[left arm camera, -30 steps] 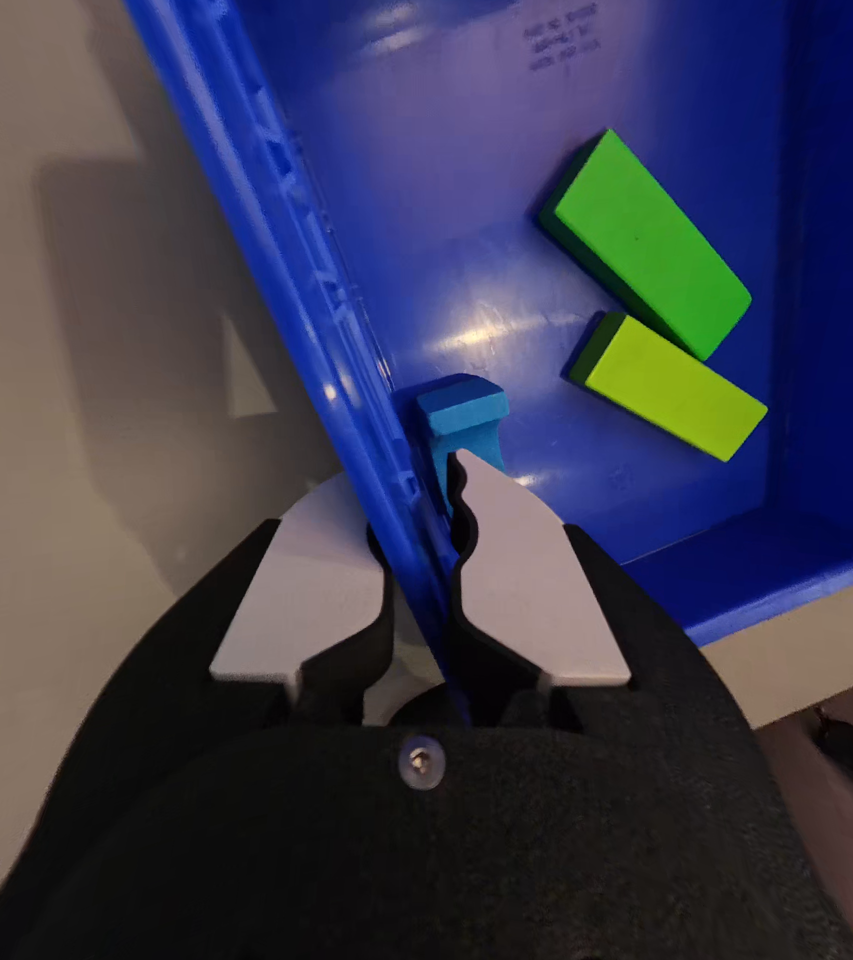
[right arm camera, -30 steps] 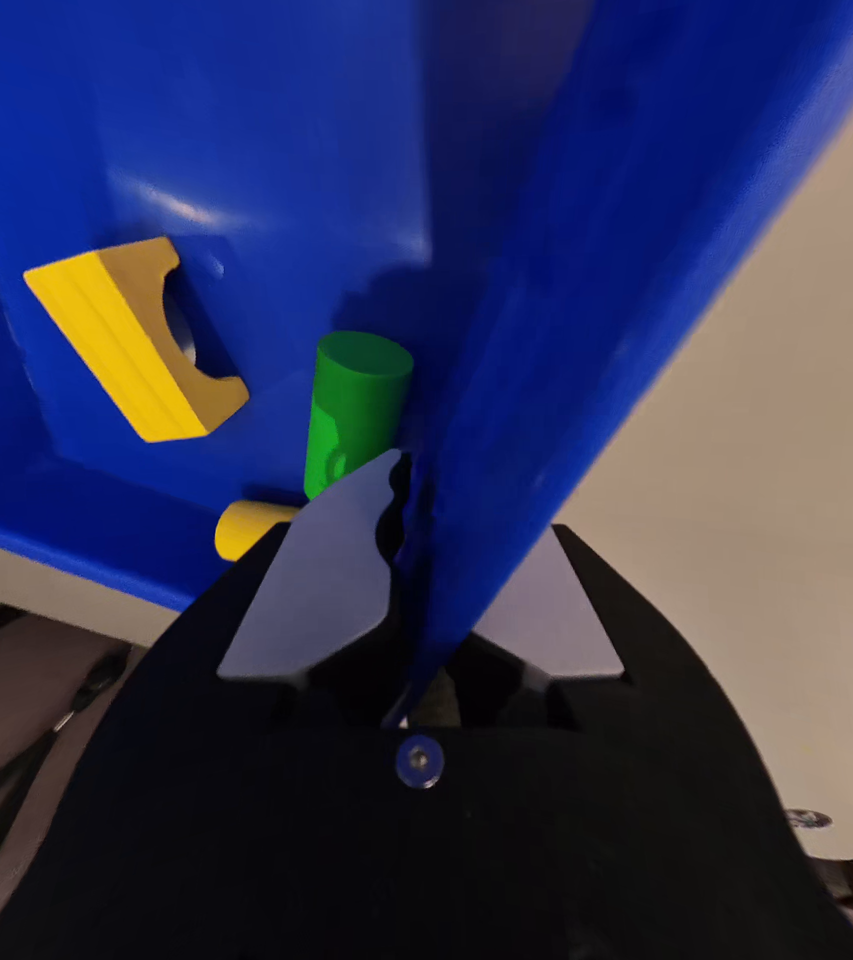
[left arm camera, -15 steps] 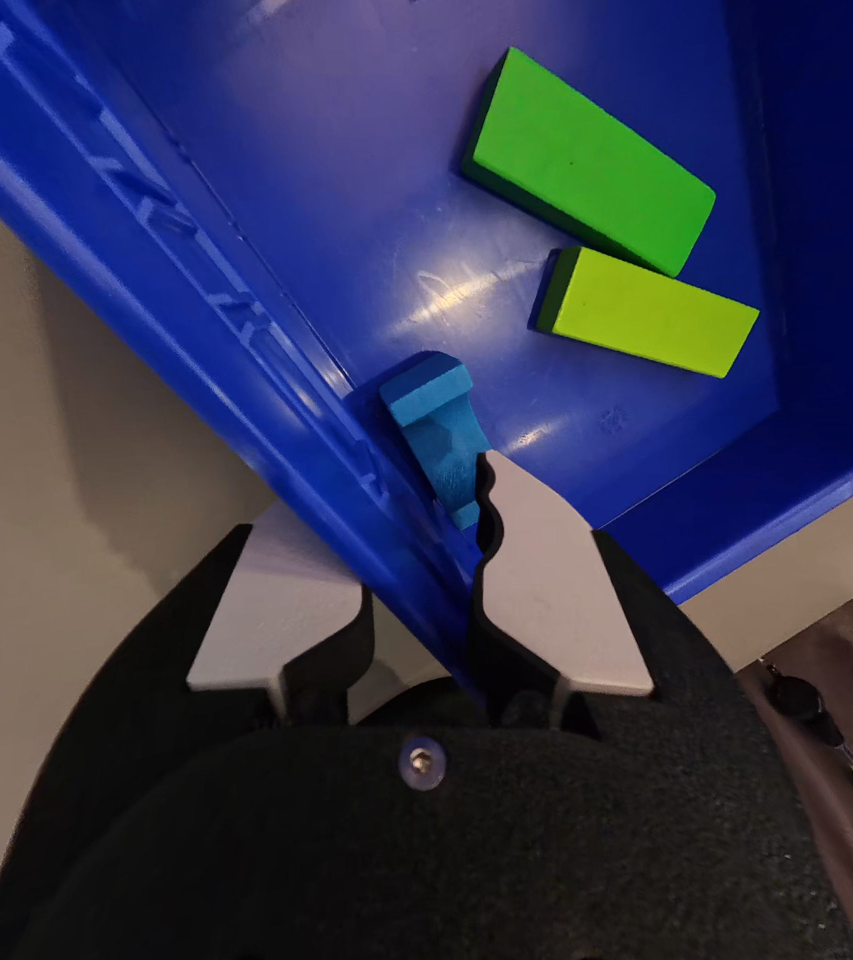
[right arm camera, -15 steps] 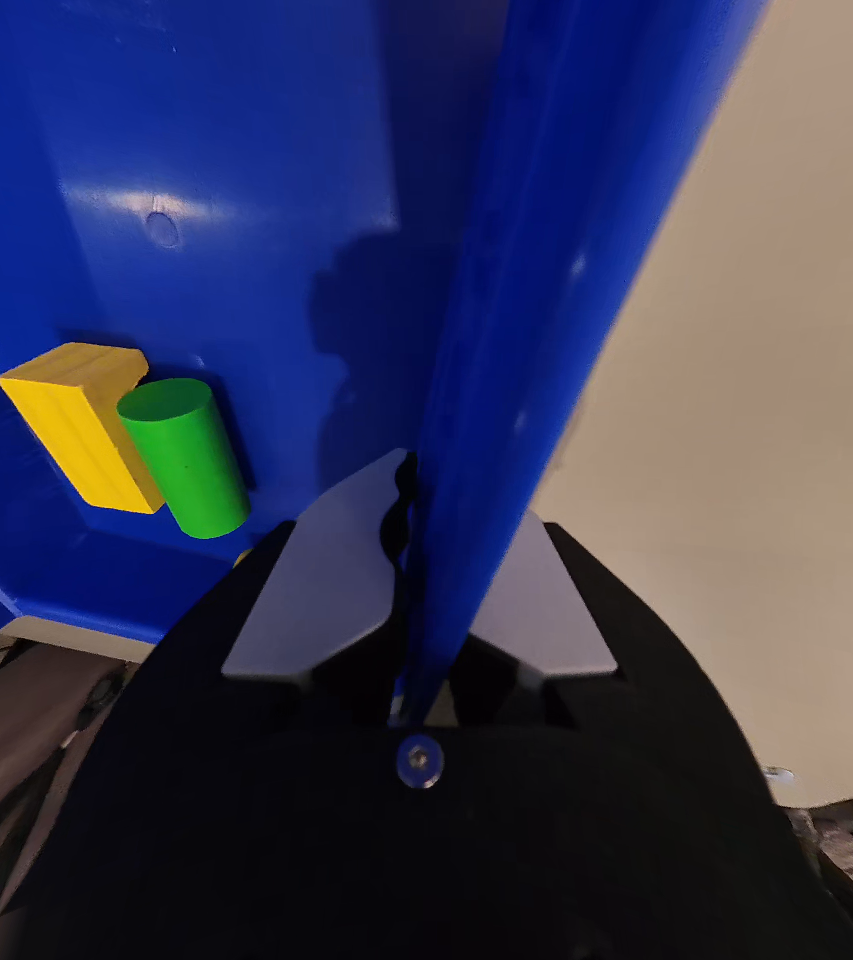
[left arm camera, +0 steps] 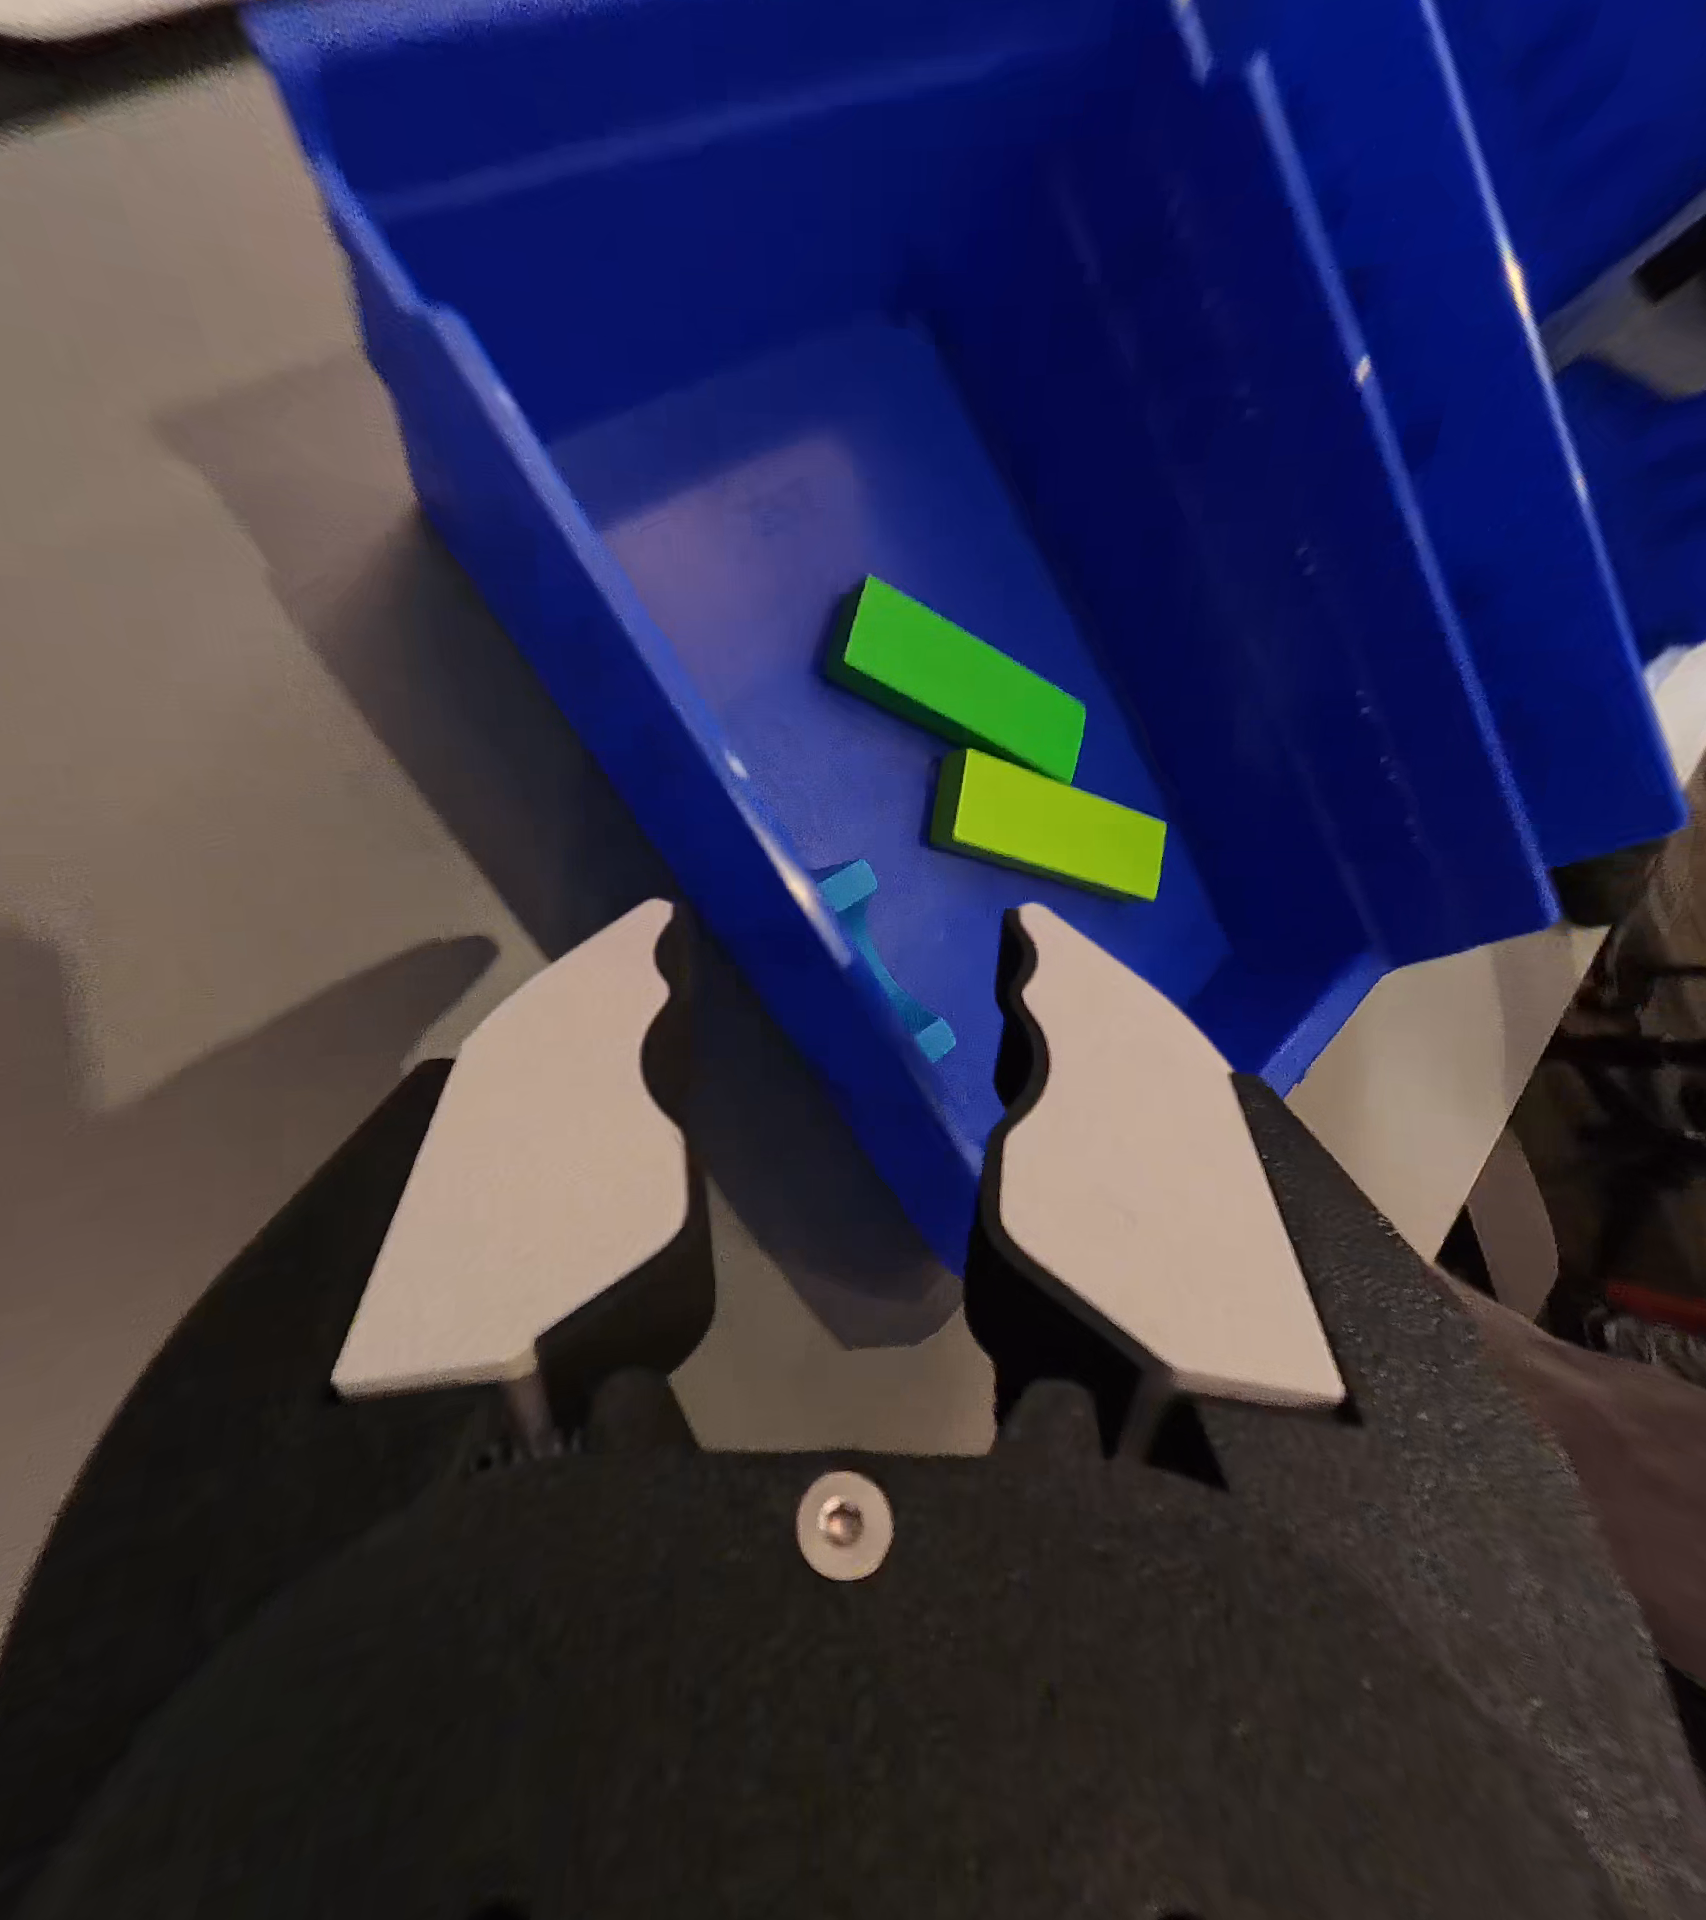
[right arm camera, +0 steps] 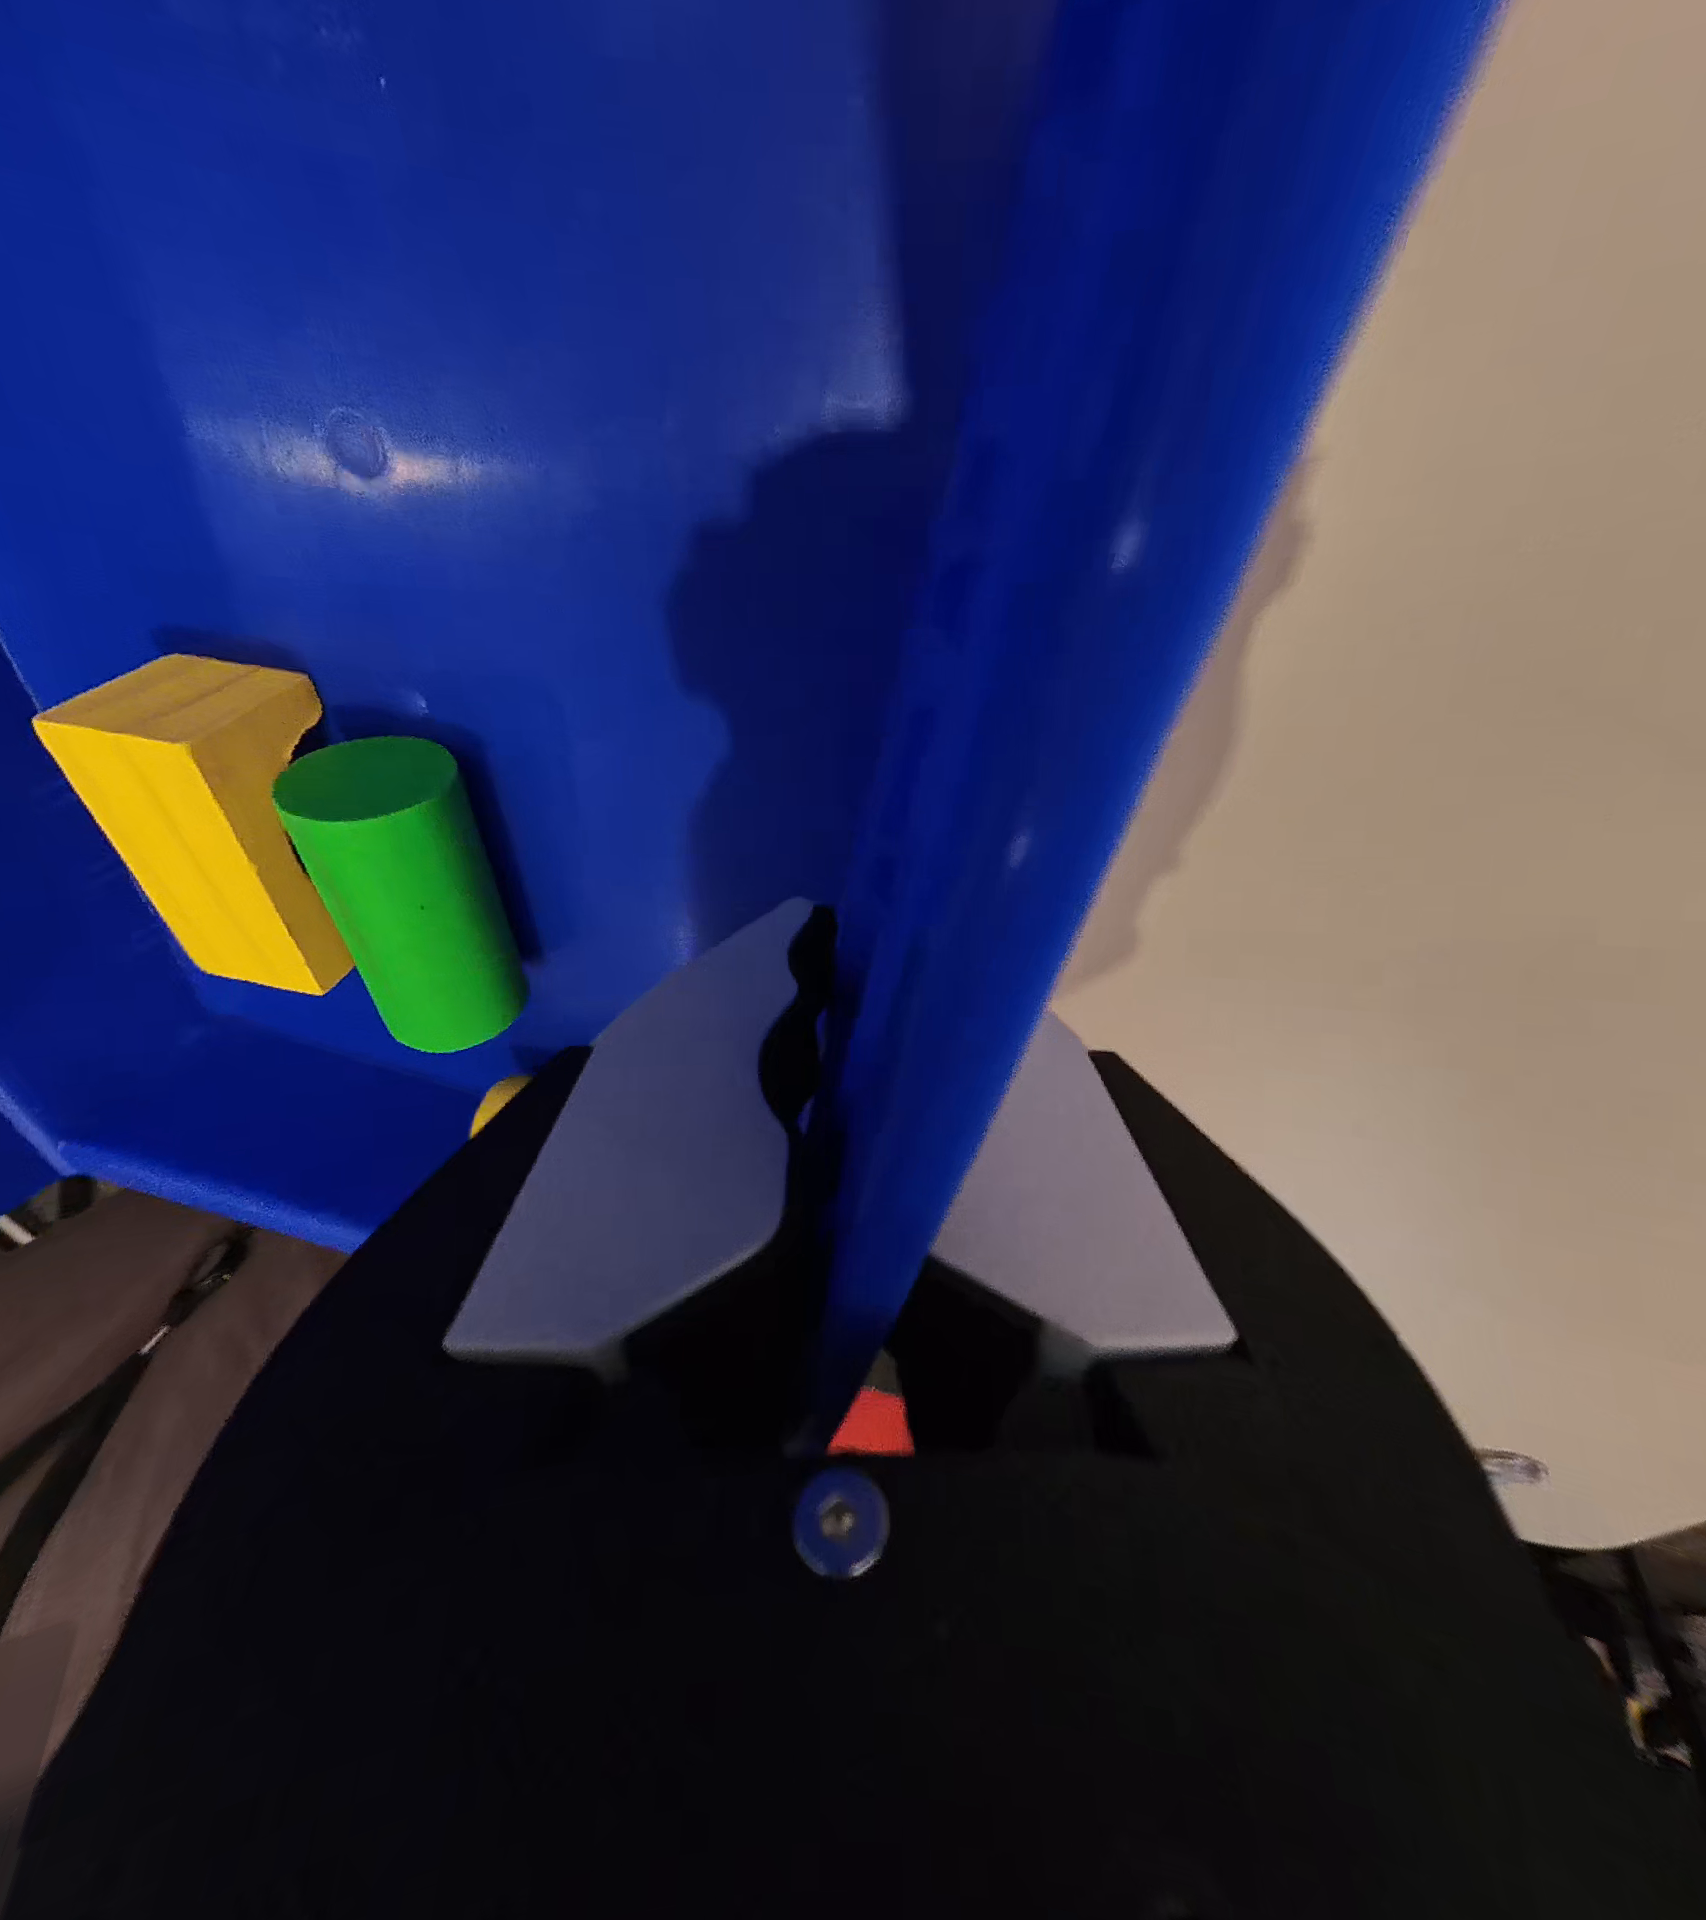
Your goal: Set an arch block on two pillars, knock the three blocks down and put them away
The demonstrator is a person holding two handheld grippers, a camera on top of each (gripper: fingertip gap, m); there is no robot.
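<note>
Left wrist view: your left gripper [left arm camera: 838,920] has its jaws apart, straddling the near wall of the blue bin [left arm camera: 558,582] without pinching it.
Left jaws: one finger sits outside the wall at 9 o'clock, the other inside the bin at 3 o'clock, with clear gaps on both sides.
Blue arch block [left arm camera: 880,956]: it lies on the bin floor against that wall, just ahead of your jaws at 12 o'clock.
Dark green flat block [left arm camera: 958,681]: it rests on the bin floor at 1 o'clock from the arch.
Lime flat block [left arm camera: 1051,826]: it lies just beside the dark green one, on its 5 o'clock side, nearly touching.
Surface [left arm camera: 101,623]: pale grey, spreading out at 9 o'clock from the bin.
Right wrist view: your right gripper [right arm camera: 890,997] has its jaws clamped on the bin's side wall [right arm camera: 984,727], one finger inside and one outside.
Yellow arch block [right arm camera: 194,821]: it lies on the bin floor at 10 o'clock from your right jaws.
Green cylinder [right arm camera: 402,894]: it lies touching the yellow arch on its 3 o'clock side.
Small yellow piece [right arm camera: 501,1101]: only an edge shows by the gripper body, at 6 o'clock from the cylinder; you cannot tell its shape.
</note>
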